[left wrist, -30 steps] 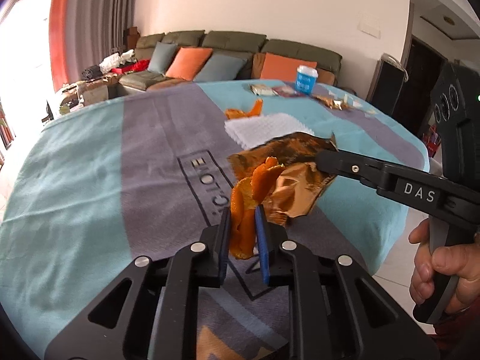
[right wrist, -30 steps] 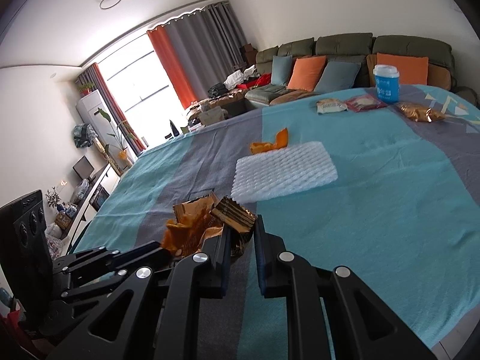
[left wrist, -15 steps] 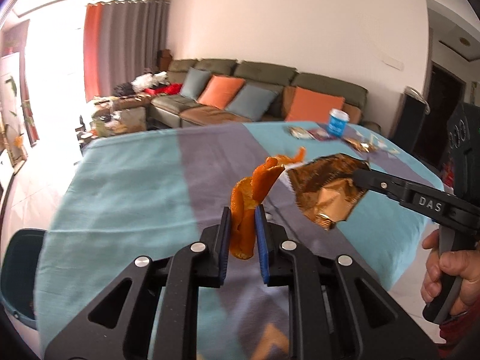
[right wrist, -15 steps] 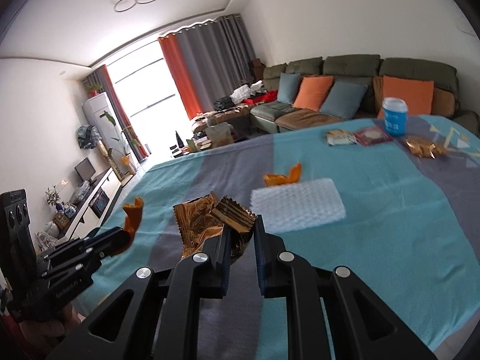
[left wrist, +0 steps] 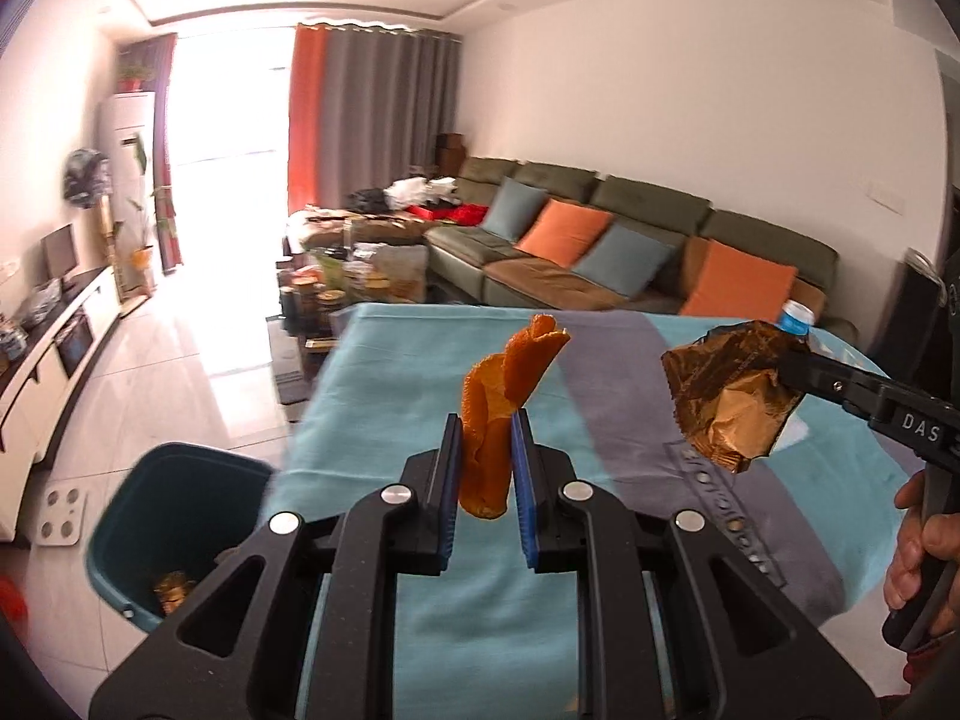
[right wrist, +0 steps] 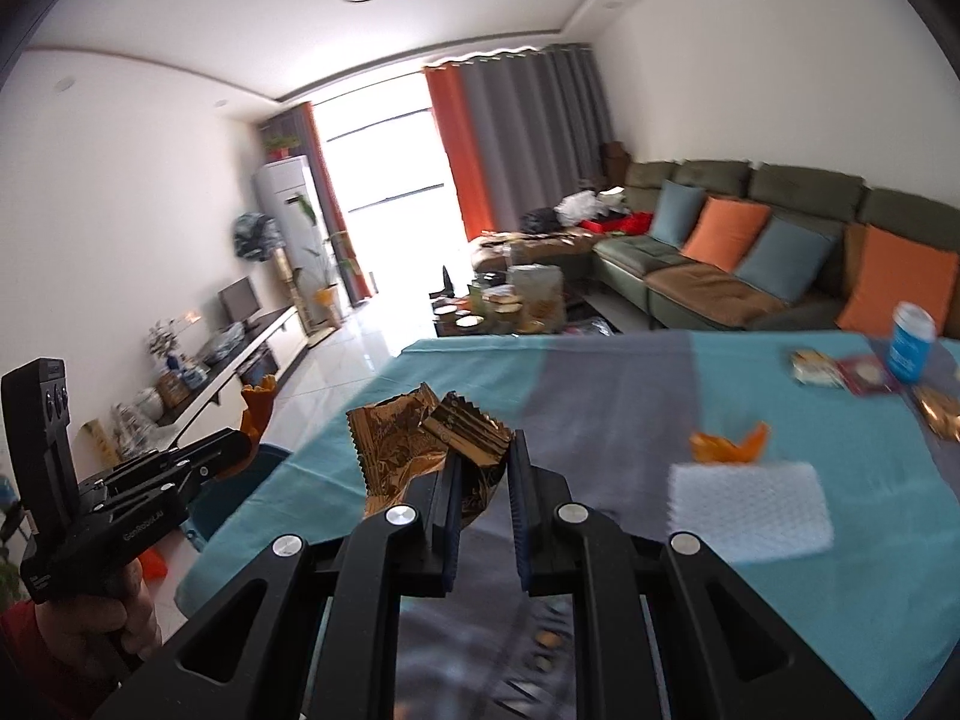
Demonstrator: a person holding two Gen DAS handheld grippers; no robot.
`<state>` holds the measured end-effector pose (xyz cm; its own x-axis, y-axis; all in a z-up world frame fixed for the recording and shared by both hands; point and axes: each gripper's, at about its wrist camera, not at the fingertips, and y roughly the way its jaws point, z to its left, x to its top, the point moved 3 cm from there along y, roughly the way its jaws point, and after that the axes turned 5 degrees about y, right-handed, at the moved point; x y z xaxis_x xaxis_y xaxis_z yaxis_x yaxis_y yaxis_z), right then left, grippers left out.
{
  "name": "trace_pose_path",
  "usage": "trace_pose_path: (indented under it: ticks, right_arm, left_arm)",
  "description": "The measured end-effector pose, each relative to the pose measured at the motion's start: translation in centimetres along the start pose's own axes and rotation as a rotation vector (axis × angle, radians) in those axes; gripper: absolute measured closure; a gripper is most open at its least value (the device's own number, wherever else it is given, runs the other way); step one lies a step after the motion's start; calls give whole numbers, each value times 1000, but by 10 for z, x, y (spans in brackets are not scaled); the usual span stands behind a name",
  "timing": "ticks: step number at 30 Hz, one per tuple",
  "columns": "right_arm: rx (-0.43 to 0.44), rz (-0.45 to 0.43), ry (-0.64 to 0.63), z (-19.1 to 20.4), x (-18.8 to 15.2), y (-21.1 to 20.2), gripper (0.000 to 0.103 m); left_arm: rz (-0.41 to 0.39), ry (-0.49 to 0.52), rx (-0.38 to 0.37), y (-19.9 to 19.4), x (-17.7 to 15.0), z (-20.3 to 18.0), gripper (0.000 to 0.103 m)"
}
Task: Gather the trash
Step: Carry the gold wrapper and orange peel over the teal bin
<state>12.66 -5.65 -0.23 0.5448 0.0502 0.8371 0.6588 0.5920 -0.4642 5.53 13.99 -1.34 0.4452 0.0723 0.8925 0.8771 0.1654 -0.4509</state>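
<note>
Table [left wrist: 384, 360]: teal and grey cloth, more litter at far right
Bin [left wrist: 174, 474]: on floor off table's near left corner, mouth up, a wrapper already at the bottom
Left gripper [left wrist: 486, 468]: pinching orange peel [left wrist: 504, 396], peel upright, above table edge, just right of bin; nearer of the two
Right gripper [right wrist: 483, 474]: clamped on crumpled gold wrapper [right wrist: 420, 432], right of the peel, farther from bin
Coming move, judged: leftward, over bin mouth, then release

Both tongs have lifted the orange peel [left wrist: 501, 414] and gold wrapper [left wrist: 729, 396] off the table toward the bin [left wrist: 180, 516].
</note>
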Motion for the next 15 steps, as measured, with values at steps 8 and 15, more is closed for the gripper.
trace_pose_path:
  ticks: [8, 15]
  right_arm:
    - [90, 10, -91, 48, 16, 24, 90]
    - [175, 53, -143, 89, 20, 49, 90]
  left_arm:
    - [-37, -46, 111, -24, 6, 56, 87]
    - [-41, -84, 217, -48, 0, 100, 87]
